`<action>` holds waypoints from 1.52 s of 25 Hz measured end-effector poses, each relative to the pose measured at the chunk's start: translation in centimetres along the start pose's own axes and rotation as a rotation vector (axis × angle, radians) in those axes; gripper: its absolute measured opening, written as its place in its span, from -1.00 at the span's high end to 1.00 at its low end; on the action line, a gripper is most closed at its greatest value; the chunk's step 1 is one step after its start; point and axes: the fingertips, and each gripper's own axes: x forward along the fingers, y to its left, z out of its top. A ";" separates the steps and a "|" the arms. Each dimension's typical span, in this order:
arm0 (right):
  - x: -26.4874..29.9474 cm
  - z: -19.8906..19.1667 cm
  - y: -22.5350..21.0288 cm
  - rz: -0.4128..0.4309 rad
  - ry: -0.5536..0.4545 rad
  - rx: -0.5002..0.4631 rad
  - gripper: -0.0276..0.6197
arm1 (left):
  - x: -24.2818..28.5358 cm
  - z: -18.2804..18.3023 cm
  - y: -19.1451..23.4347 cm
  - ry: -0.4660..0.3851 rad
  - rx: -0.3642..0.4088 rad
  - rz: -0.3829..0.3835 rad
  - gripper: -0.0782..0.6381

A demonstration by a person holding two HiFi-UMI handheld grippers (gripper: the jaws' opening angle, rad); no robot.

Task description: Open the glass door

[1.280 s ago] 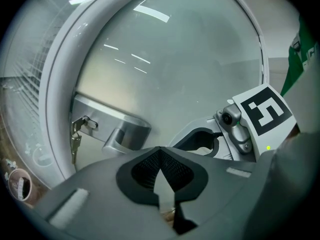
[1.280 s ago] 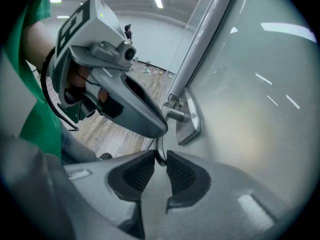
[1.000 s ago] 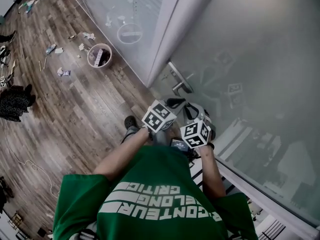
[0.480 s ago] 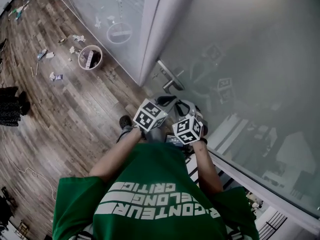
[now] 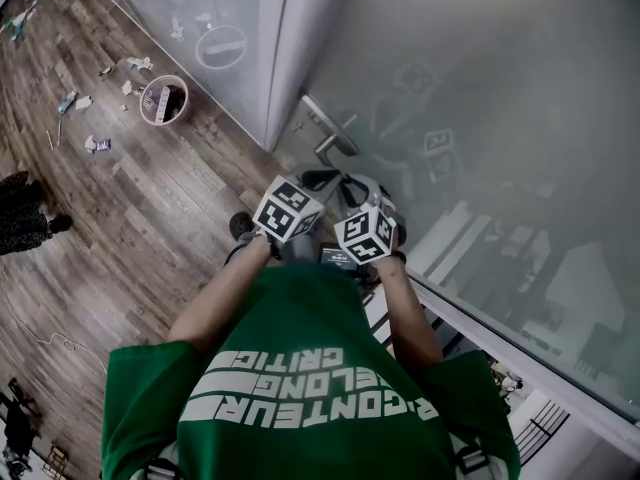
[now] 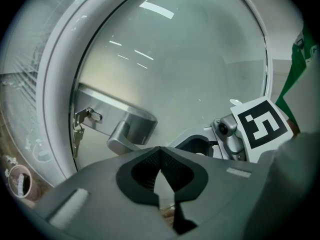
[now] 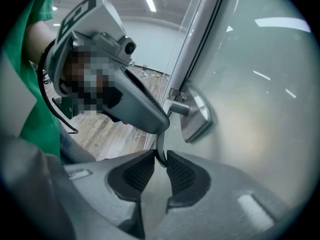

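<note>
Left gripper (image 6: 160, 153): jaws closed tip to tip, nothing between them. It hovers just short of the glass door (image 5: 480, 78), which appears shut against its frame. The lever handle (image 6: 129, 130) sits at the door's left edge, with keys (image 6: 77, 130) hanging beside it.

Right gripper (image 7: 161, 156): jaws nipped on a thin grey metal edge, apparently the lever's free end.

Step in hand: securing the handle. Next move, as I judge it: press the lever down with the right gripper, then swing the door. Whether it pushes or pulls is unclear.
</note>
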 end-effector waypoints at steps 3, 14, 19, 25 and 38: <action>0.2 0.2 -0.5 -0.001 -0.004 0.001 0.71 | 0.2 0.3 0.4 0.003 0.000 0.000 0.73; 3.4 0.4 -0.9 0.041 0.017 0.060 0.72 | 1.3 0.0 2.4 0.052 0.014 0.033 0.73; 4.1 0.4 -0.4 0.043 0.033 0.068 0.73 | 1.2 -0.4 2.1 0.072 0.019 0.022 0.73; 4.4 0.4 -0.3 0.046 0.032 0.081 0.73 | 1.3 -0.7 2.2 0.079 0.029 0.018 0.74; 2.5 0.2 -2.2 -0.007 -0.007 0.060 0.71 | 2.3 0.7 1.7 0.089 0.055 -0.015 0.73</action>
